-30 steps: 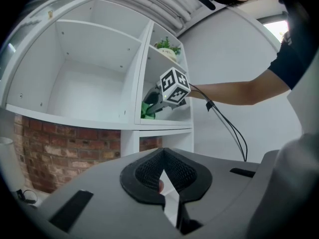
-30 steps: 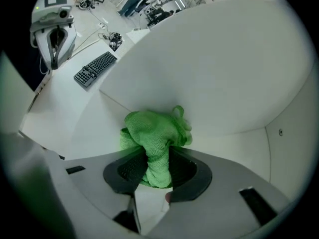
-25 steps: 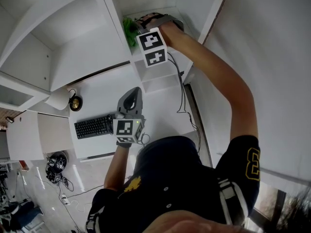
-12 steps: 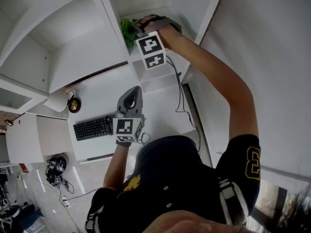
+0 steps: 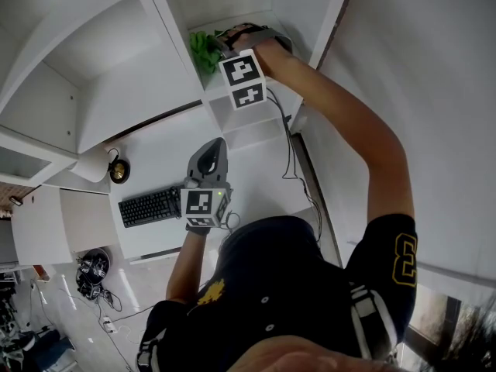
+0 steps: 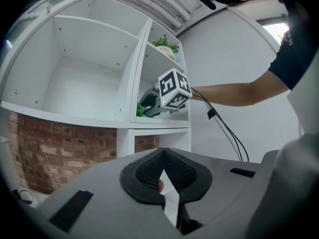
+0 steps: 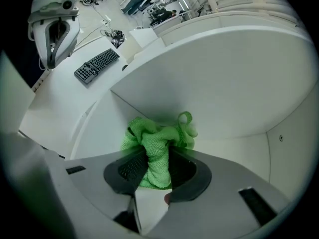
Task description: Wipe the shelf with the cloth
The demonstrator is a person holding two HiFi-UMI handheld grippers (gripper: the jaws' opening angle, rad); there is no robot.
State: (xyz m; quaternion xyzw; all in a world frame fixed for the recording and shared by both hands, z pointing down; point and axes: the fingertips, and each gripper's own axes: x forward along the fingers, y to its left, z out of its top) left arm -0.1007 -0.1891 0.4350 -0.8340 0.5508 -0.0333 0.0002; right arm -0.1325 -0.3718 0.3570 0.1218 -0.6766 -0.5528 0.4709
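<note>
A bunched green cloth (image 7: 158,142) is clamped in my right gripper (image 7: 155,164), which is shut on it and presses it onto the white shelf board (image 7: 219,148) inside a cubby. The head view shows that gripper (image 5: 226,46) reaching into the upper cubby with the cloth (image 5: 204,49) at its tip. From the left gripper view the cloth (image 6: 141,110) peeks out beside the right gripper's marker cube (image 6: 174,88). My left gripper (image 6: 164,172) is held low over the desk, jaws closed with nothing between them; in the head view it (image 5: 209,157) hovers above the desk.
White shelf unit (image 5: 116,76) with several cubbies surrounds the work spot. On the desk (image 5: 167,142) lie a black keyboard (image 5: 151,205) and a small round dark object (image 5: 118,170). A cable (image 5: 288,142) hangs from the right gripper. A potted plant (image 6: 167,46) sits one shelf up.
The right gripper and cloth have shifted slightly up and left across the shelf board. The left gripper has stayed in place.
</note>
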